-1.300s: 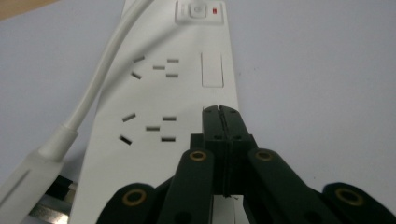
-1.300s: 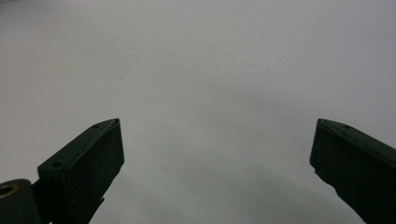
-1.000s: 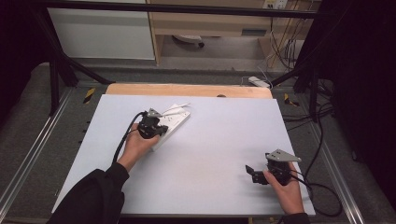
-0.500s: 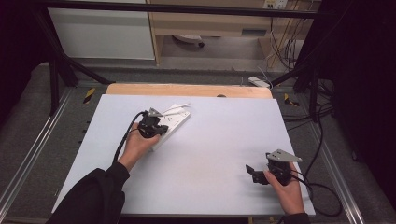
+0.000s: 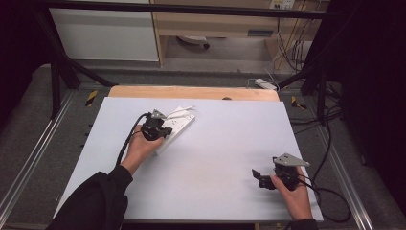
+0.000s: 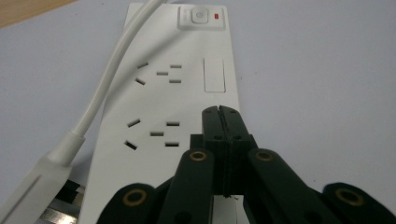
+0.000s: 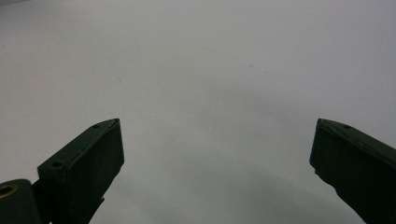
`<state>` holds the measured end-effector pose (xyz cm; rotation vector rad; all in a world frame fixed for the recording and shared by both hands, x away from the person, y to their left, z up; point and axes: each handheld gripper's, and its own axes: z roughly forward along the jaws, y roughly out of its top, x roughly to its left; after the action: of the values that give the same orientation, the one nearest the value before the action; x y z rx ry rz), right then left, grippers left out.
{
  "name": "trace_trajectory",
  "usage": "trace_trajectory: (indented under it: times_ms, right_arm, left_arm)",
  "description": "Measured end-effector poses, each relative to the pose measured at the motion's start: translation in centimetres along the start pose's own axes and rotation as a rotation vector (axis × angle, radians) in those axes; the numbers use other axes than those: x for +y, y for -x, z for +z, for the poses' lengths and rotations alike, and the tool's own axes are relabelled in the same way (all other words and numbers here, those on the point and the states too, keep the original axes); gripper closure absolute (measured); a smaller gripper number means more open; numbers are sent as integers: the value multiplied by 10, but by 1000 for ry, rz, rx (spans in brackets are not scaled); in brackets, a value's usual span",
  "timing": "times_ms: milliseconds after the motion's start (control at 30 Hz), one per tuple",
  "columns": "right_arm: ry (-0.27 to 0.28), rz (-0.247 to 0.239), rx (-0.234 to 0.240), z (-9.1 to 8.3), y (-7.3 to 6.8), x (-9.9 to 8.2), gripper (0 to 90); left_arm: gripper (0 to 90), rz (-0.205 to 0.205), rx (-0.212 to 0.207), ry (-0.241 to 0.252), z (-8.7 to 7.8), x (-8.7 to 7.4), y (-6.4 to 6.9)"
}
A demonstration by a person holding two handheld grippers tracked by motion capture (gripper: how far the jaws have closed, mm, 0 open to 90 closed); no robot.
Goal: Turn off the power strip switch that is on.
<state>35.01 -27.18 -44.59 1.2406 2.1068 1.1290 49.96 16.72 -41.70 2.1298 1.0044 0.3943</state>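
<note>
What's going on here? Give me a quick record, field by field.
Surface: white table
Main item: white power strip, lying flat, sockets free, its white cable running along it
Switch: at the strip's far end, beside a red light
Left gripper: jaws shut, tips over the strip, holding nothing
Right gripper: jaws wide open over bare table, apart from the strip

Even overhead light, dark surroundings; soft shadows; close views slightly blurred.
</note>
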Motion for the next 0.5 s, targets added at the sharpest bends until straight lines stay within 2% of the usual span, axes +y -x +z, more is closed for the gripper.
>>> trace_trajectory:
  times_ms: [400, 467, 500]
  right_arm:
    - [-3, 0, 0, 0, 0, 0, 34]
    - [-3, -2, -1, 0, 0, 0, 34]
    - [-3, -2, -1, 0, 0, 0, 34]
  left_arm:
    - [898, -1, -5, 43, -8, 9, 5]
    - [850, -5, 1, 61, -9, 10, 5]
    - [798, -10, 9, 73, -10, 11, 5]
